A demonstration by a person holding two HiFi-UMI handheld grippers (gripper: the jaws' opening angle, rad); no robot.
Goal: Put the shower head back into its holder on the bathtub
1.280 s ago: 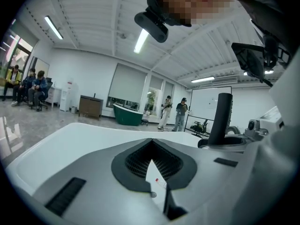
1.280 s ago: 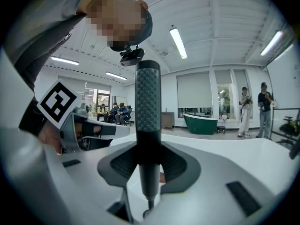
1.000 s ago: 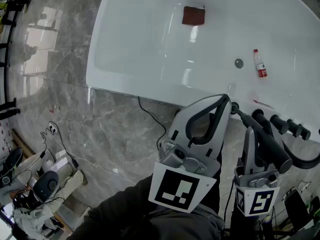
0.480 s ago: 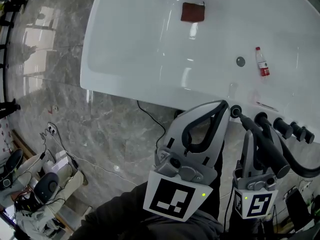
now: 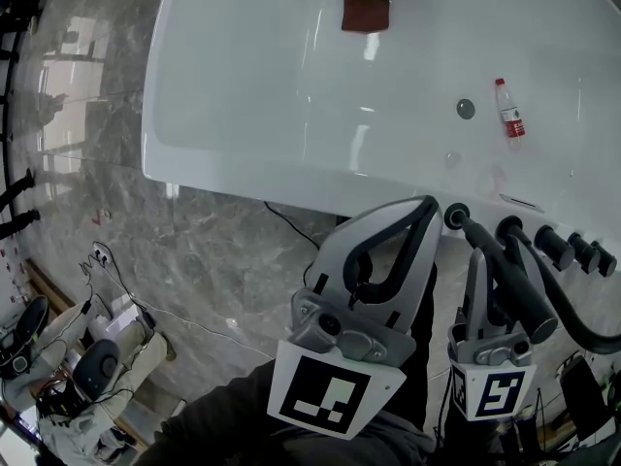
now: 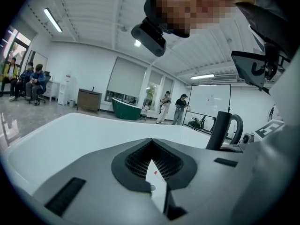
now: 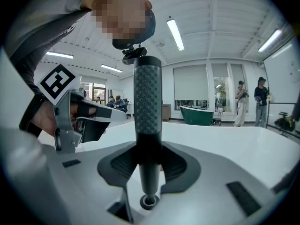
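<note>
The black shower head (image 5: 521, 286), with a ribbed handle (image 7: 147, 102), stands nearly upright between the jaws of my right gripper (image 5: 492, 256), which is shut on it. Its thin lower end meets a black ring (image 5: 454, 216) on the white bathtub's (image 5: 243, 153) near rim; whether it is seated there I cannot tell. The same ring (image 7: 149, 201) shows just under the handle in the right gripper view. My left gripper (image 5: 427, 208) hangs beside it on the left, fingertips together and holding nothing. In the left gripper view its jaws (image 6: 152, 146) point over the tub rim.
Several black tap knobs (image 5: 549, 247) line the rim right of the ring. In the tub lie a red-brown cloth (image 5: 365, 13), a plastic bottle (image 5: 510, 120) and the drain (image 5: 466, 109). A black cable (image 5: 291, 229) crosses the marble floor. Gear (image 5: 87, 372) sits lower left.
Both grippers have sunk a little toward the tub rim, the right one still gripping the shower head. The tub sits further left and higher in the head view.
</note>
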